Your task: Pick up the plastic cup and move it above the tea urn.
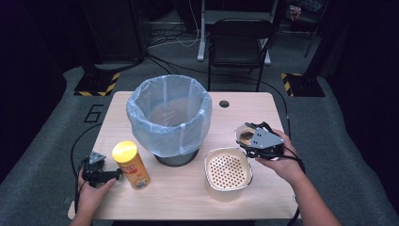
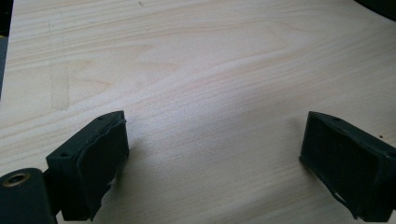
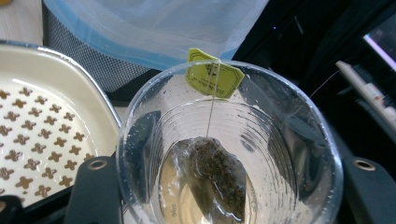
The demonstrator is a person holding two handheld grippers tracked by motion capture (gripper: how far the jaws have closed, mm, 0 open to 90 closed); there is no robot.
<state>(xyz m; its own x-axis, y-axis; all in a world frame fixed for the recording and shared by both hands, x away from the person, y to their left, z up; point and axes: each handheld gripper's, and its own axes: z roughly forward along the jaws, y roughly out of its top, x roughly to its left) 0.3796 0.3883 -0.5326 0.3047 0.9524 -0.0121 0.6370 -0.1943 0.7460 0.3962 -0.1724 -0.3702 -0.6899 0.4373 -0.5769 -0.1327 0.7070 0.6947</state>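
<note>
On a pale wooden table point(image 1: 188, 197), a bin lined with a blue plastic bag point(image 1: 168, 117) stands at centre, bare wood open along the near edge. Just right of its base sits a cream square container with a perforated insert point(image 1: 227, 170); near the bin's left, well inside the table edge, stands a yellow-lidded snack canister point(image 1: 131, 165). The right gripper point(image 1: 254, 140), beyond the container, is clamped on a clear plastic cup point(image 3: 229, 154) holding a wet tea bag point(image 3: 210, 177), its yellow tag point(image 3: 212, 74) over the rim. The left gripper point(image 1: 101, 175), jaws apart and empty, sits beside the canister.
</note>
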